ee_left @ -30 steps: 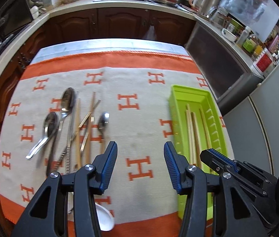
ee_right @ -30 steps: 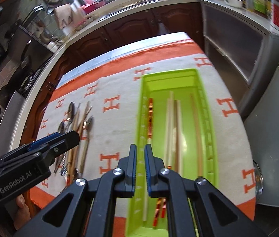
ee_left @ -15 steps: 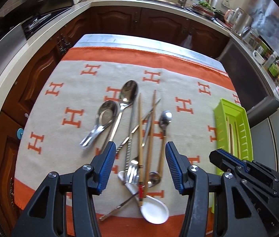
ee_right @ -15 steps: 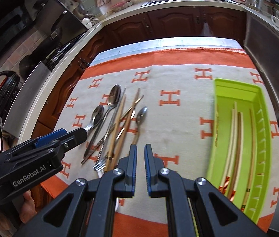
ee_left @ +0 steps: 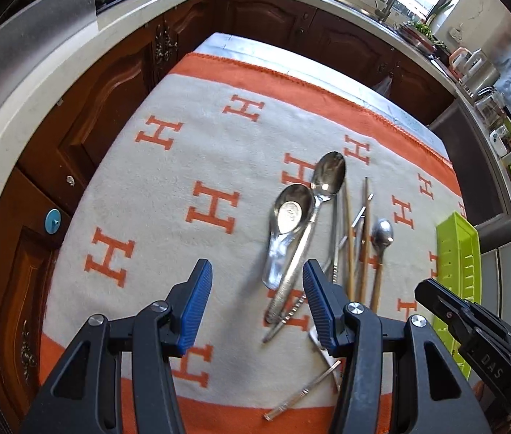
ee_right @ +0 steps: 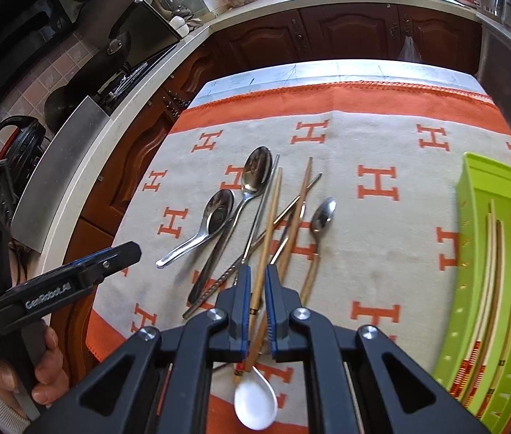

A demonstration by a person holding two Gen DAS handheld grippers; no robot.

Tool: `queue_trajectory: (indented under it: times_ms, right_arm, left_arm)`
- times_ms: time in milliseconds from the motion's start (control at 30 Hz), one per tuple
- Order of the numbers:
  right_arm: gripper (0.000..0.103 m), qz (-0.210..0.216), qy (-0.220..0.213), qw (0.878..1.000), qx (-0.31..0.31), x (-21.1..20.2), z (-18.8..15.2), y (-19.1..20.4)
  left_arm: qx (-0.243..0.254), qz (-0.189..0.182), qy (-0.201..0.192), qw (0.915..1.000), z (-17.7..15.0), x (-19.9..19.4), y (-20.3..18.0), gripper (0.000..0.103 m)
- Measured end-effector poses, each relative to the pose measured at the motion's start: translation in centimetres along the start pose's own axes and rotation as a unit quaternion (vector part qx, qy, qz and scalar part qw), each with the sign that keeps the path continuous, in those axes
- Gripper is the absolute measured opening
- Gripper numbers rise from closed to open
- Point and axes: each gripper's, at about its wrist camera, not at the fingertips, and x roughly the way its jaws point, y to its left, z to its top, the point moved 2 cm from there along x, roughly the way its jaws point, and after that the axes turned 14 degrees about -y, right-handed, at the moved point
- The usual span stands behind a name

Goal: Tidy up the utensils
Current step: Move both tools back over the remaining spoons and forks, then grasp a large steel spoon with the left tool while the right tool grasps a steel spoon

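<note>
Two grippers are in your hands above a table covered by a cloth (ee_right: 382,238) of grey and orange with H marks. Your left gripper (ee_left: 257,302) has its jaws apart with nothing between them; only bare cloth shows in the gap, and the pile of utensils lies just to the right of its right finger. Your right gripper (ee_right: 256,302) has its jaws nearly closed and gripping nothing; it hangs above the near ends of the chopsticks (ee_right: 273,217), and a light wooden one shows through the narrow slit.

The loose utensils lie in a heap at the middle of the cloth. A short, wide metal soup spoon (ee_right: 215,217) sits at the left edge of the heap, touching a long metal spoon (ee_right: 252,181) beside it. Wooden and metal chopsticks cross one another to the right of those, and a small spoon (ee_right: 322,217) with a wooden handle lies at the right side. A white spoon (ee_right: 255,407) rests at the near edge of the cloth, under the right gripper.

The green tray (ee_right: 472,188) stands at the right side of the cloth, well apart from the heap, with several chopsticks already lying lengthwise in it. Your left hand (ee_right: 43,365) shows in the right wrist view, wrapped around the left gripper's handle.
</note>
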Motion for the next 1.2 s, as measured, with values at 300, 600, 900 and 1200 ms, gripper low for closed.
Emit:
queue_trajectory:
  times_ms: [300,600,900,1200]
  right_arm:
    - [0.008,-0.009,0.012,1.0,0.015,2.8,-0.5,1.5]
    - [0.008,-0.036,0.012,0.998,0.042,4.5,-0.7,0.7]
    - [0.008,-0.05,0.015,0.997,0.065,5.5,-1.0,-0.3]
    - [0.008,-0.051,0.014,0.997,0.062,5.8,-0.9,-0.3]
  left_arm:
    - [0.049,-0.045,0.018,0.9977,1.9,5.9,-0.6,0.05]
    - [0.123,-0.051,0.015,0.9909,2.3,10.5,-2.0,0.05]
    - [0.206,-0.034,-0.02,0.9778,1.0,11.1,-4.4,0.051]
    - [0.233,-0.063,-0.039,0.9697,0.1,10.6,-5.2,0.036]
